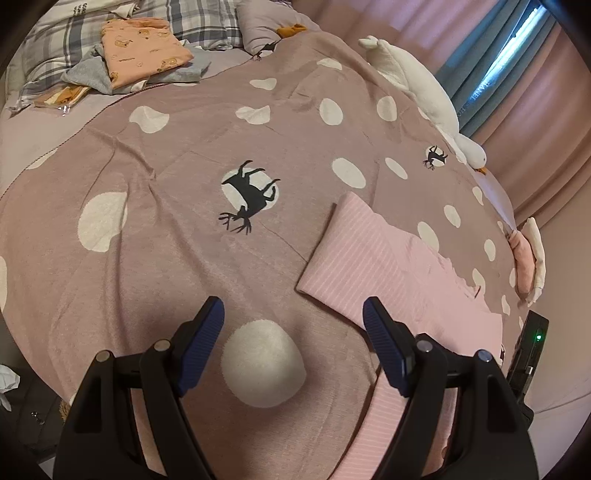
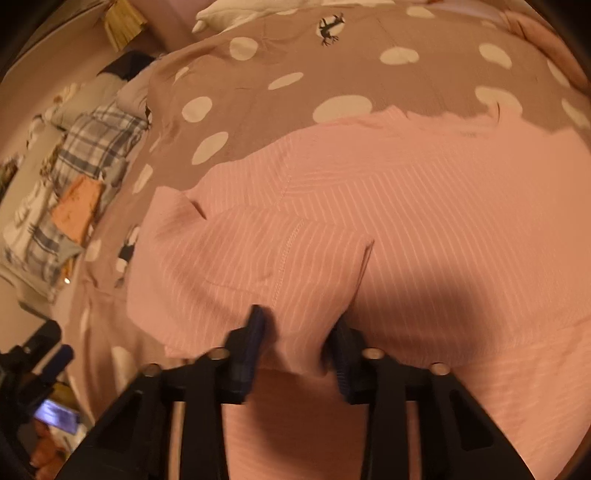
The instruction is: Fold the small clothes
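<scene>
A pink striped garment (image 1: pixel 373 258) lies on the mauve polka-dot bedspread (image 1: pixel 177 258), to the right of my left gripper (image 1: pixel 293 314). The left gripper is open and empty, hovering over a white dot beside the garment's left edge. In the right wrist view the same pink garment (image 2: pixel 406 206) fills the frame. My right gripper (image 2: pixel 299 325) has its jaws part closed around a raised fold of the pink cloth, which bunches up between the blue pads. The other gripper shows at the lower left (image 2: pixel 44 365).
A folded orange bear-print garment (image 1: pixel 144 51) sits on grey clothes by plaid pillows (image 1: pixel 74 33) at the far left. A white goose plush (image 1: pixel 424 96) lies along the bed's right edge by pink curtains (image 1: pixel 535 122). A pink plush (image 1: pixel 528 258) lies further down.
</scene>
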The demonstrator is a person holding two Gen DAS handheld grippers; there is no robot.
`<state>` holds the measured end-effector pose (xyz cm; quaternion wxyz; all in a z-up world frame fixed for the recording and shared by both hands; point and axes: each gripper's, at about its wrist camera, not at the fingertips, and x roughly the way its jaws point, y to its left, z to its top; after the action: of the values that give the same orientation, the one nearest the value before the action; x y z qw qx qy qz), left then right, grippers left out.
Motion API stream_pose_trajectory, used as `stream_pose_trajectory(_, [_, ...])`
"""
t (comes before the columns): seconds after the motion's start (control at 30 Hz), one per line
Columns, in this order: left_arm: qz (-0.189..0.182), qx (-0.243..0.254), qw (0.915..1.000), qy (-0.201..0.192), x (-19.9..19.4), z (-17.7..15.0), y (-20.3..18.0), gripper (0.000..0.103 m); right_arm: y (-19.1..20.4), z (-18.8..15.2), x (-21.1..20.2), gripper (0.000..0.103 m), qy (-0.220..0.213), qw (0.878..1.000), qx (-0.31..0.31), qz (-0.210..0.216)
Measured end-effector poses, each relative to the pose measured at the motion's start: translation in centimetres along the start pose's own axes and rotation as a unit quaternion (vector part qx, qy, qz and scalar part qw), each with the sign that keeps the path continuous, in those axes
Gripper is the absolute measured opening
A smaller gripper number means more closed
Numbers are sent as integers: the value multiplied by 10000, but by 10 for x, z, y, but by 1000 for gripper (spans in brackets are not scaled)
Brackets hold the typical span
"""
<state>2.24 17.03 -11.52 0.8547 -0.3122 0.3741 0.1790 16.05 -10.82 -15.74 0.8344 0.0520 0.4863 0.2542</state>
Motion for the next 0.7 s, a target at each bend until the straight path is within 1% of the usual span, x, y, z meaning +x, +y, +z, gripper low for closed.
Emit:
stream_pose_trajectory(0.03, [4,2,10000,-6,0,0,0,78,1,1,-1,13,-37,9999,-68,-115])
stream_pose_trajectory(0.07, [7,8,10000,-4,0,1,1,78,1,2,-2,11,-49,9999,-113,-113])
stream_pose_trajectory(0.13, [-7,27,10000,-2,0,1,1,78,1,5,-10,10,-147,9997,-163,-60])
stream_pose_trajectory(0.23, [18,22,10000,-51,-3,2,3,78,10,14,-30,9,-440,9980,-415,-169])
stream_pose_trajectory(0.33, [23,-1,10000,-81,-4,3,5,78,20,27,-58,9,-814,9944,-639,-194])
stream_pose_trajectory(0.43, [-50,-17,10000,0,-5,3,6,78,30,45,-90,9,-1261,9881,-842,-258])
stream_pose_trajectory(0.57, [-58,31,10000,-46,-8,3,6,78,45,67,-115,9,-1708,9795,-992,-405])
stream_pose_trajectory(0.7, [-36,-4,10000,-65,-10,3,7,78,51,74,-141,9,-2072,9721,-1072,-249])
